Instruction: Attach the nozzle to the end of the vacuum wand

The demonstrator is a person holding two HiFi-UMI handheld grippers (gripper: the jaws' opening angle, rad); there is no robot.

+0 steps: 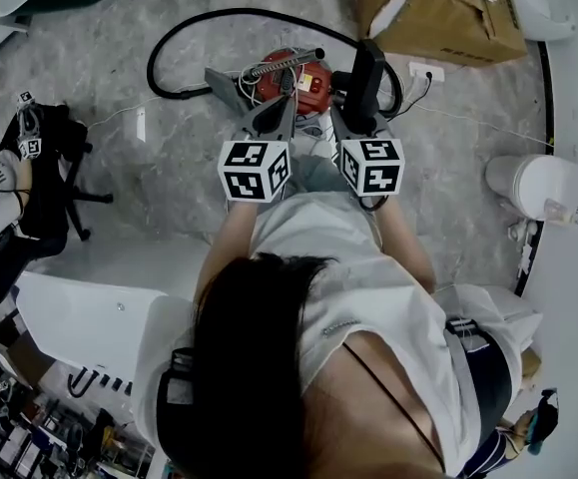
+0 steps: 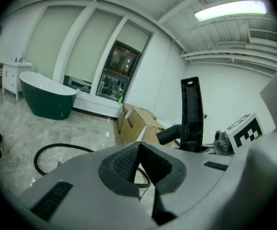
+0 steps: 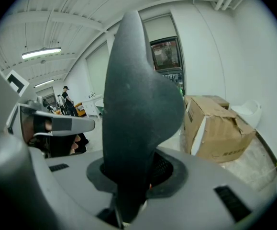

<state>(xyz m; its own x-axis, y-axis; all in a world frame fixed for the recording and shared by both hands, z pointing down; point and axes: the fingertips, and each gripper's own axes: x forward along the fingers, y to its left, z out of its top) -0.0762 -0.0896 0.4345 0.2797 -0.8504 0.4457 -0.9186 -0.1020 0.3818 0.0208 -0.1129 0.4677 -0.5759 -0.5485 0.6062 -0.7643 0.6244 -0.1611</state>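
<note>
A black vacuum nozzle (image 3: pixel 138 109) stands upright between the jaws of my right gripper (image 3: pixel 133 178), which is shut on its lower end. From the head view the nozzle (image 1: pixel 365 83) rises just right of the red vacuum body (image 1: pixel 303 80) on the floor. A ribbed metal tube (image 1: pixel 281 64) lies across the top of that body, and a black hose (image 1: pixel 169 48) loops off to the left. My left gripper (image 1: pixel 281 110) hangs beside the right one, shut with nothing in it. In the left gripper view the pads (image 2: pixel 128 164) meet, with the nozzle (image 2: pixel 192 111) to their right.
A torn cardboard box (image 1: pixel 438 13) sits on the marble floor behind the vacuum. A white toilet (image 1: pixel 538 188) is at the right, a black office chair (image 1: pixel 44 168) at the left. A dark green bathtub (image 2: pixel 47 97) stands far left. White cables trail over the floor.
</note>
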